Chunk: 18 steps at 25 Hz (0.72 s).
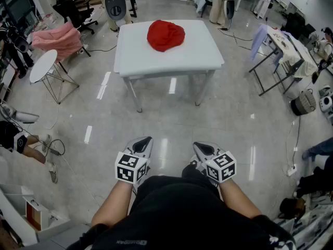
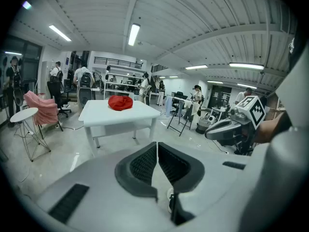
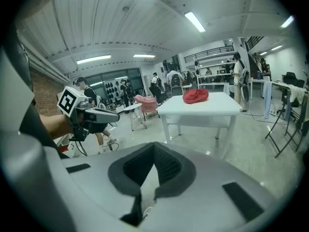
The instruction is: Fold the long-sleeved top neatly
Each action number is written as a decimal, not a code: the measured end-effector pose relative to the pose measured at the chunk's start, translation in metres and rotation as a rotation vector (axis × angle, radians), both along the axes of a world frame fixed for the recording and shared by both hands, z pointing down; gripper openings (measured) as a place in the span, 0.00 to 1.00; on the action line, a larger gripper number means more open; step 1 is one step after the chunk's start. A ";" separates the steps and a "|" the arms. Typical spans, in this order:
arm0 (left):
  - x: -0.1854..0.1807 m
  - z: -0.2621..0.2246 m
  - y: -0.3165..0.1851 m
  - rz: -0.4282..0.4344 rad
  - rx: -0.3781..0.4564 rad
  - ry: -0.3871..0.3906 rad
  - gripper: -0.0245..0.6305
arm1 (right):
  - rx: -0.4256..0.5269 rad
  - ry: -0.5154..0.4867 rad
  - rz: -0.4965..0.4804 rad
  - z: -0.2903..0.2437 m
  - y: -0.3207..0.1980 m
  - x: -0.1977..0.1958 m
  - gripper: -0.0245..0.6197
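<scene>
Closest in: black-clad torso [image 1: 171, 212] and bare forearms, a grey gripper in each hand, side by side above the glossy floor [image 1: 171, 119]. Left gripper [image 1: 146, 139]: ridged fingers [image 2: 140, 166] pressed together, nothing between. Right gripper [image 1: 199, 146]: fingers [image 3: 169, 166] likewise shut and empty. Well ahead, apart from both: crumpled red long-sleeved top [image 1: 165, 35], heaped toward the far side of the white rectangular surface [image 1: 203, 53].

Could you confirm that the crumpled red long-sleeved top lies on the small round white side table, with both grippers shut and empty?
Not quite: the head view shows the crumpled red long-sleeved top on the large rectangular white table instead. The left gripper and right gripper are shut and empty.
</scene>
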<state>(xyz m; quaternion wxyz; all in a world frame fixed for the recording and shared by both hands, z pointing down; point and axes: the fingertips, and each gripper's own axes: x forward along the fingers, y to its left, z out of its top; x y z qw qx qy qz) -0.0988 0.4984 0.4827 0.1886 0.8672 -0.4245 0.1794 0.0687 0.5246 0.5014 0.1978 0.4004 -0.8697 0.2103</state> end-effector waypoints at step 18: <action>-0.005 -0.004 -0.002 -0.002 0.012 0.008 0.06 | 0.008 -0.032 -0.004 -0.005 0.001 -0.008 0.04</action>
